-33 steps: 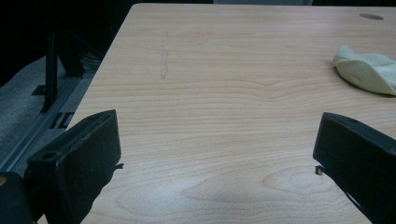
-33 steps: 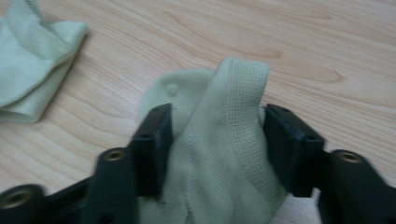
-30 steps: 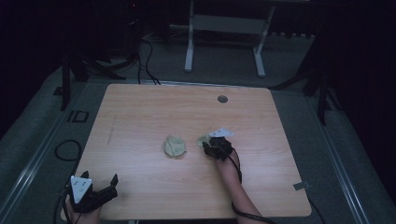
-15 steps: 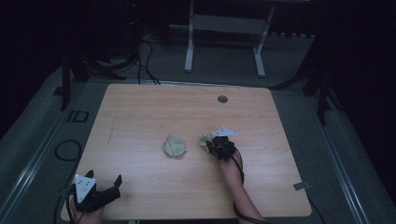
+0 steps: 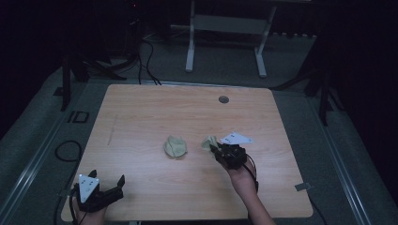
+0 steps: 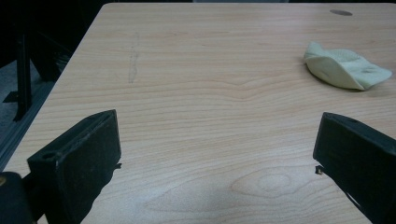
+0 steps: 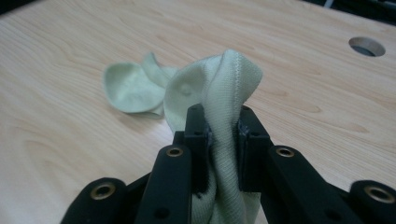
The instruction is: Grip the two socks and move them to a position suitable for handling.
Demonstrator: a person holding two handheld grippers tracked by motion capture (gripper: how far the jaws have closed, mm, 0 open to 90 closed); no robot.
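Since the earlier frame, our left gripper has slid toward the lower left corner. High view: our right gripper sits right of centre. Left gripper view: jaws spread, empty; a second cloth upper right. Right gripper view: jaws clamp the pale green cloth. We judge lifting comes next.

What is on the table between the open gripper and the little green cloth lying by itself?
Nothing: the high view shows bare wood between the left hand-held gripper and the loose cloth.
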